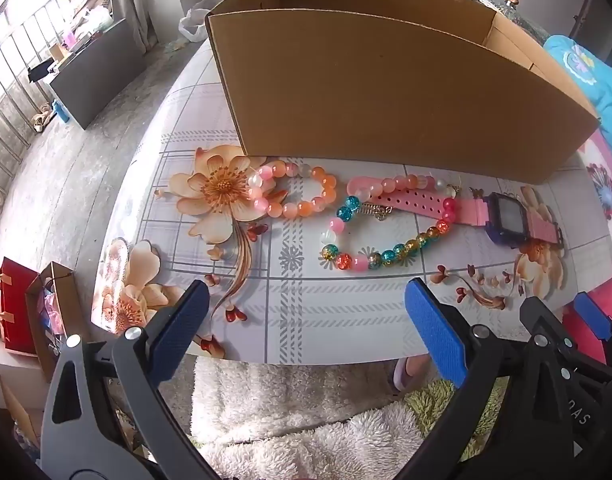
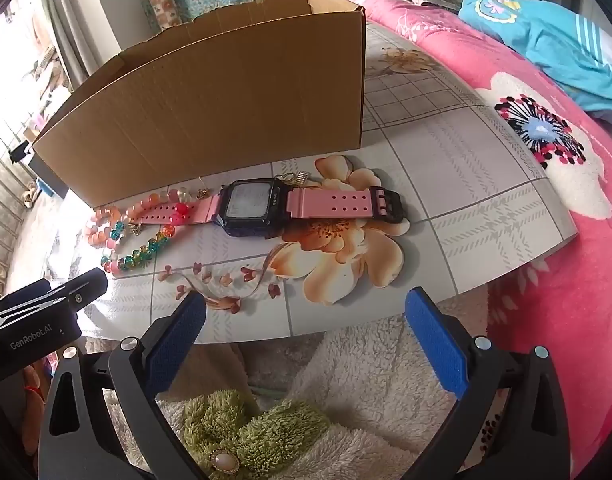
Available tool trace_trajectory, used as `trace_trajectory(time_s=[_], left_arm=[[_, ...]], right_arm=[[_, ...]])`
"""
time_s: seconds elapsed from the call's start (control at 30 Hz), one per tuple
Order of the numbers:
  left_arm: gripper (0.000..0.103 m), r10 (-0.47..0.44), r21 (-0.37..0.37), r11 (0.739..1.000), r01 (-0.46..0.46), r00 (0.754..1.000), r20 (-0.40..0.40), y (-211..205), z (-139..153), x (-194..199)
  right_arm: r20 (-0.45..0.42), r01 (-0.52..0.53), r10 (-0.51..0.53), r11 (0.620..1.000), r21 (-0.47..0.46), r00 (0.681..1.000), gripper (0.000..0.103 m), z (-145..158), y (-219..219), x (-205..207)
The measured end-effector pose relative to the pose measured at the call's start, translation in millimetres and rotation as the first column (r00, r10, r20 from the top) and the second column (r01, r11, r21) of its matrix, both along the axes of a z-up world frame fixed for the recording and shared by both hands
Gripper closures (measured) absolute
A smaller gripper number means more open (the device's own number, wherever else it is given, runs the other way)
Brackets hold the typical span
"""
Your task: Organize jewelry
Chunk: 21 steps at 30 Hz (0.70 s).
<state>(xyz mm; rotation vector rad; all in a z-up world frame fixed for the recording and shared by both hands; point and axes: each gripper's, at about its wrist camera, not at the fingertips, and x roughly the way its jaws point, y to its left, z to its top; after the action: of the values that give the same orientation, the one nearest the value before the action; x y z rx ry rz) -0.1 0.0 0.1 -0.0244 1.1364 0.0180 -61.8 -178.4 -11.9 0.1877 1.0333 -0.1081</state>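
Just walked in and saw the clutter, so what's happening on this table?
A person holds two hand-held grippers, left and right, both open and empty above the table's near edge. The orange bracelet, multicolour bracelet and pink watch all lie in front of the cardboard box. Nothing is picked up yet.

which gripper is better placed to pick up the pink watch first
Right, probably. The pink watch lies almost straight ahead of the right gripper, whose jaws stand open and empty. From the left gripper the watch sits off to the right; the bead bracelets lie ahead instead.
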Motion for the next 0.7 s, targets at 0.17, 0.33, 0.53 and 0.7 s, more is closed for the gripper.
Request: trace_trajectory(time_s=[0.17, 0.33, 0.53, 0.7], left_arm=[[0.008, 0.005, 0.007, 1.000, -0.005, 1.000, 0.000, 0.7, 1.3, -0.6], [0.008, 0.002, 0.006, 1.000, -0.002, 1.000, -0.005, -3.7, -5.5, 0.5], [0.008, 0.001, -0.001, 1.000, -0.001, 1.000, -0.006, -2.7, -3.6, 0.0], [0.008, -0.001, -0.002, 1.000, 0.001, 1.000, -0.007, -3.0, -3.9, -0.2]], right_arm=[[-0.004, -0.001, 0.001, 1.000, 0.006, 1.000, 0.005, 1.9, -1.9, 0.2], [-0.005, -0.005, 0.005, 1.000, 0.012, 1.000, 0.006, 9.0, -16.5, -1.5], [-0.003, 0.001, -0.001, 1.000, -0.001, 1.000, 0.005, 4.4, -3.4, -0.1], [-0.003, -0.001, 0.001, 1.000, -0.002, 1.000, 0.005, 5.8, -2.0, 0.5]])
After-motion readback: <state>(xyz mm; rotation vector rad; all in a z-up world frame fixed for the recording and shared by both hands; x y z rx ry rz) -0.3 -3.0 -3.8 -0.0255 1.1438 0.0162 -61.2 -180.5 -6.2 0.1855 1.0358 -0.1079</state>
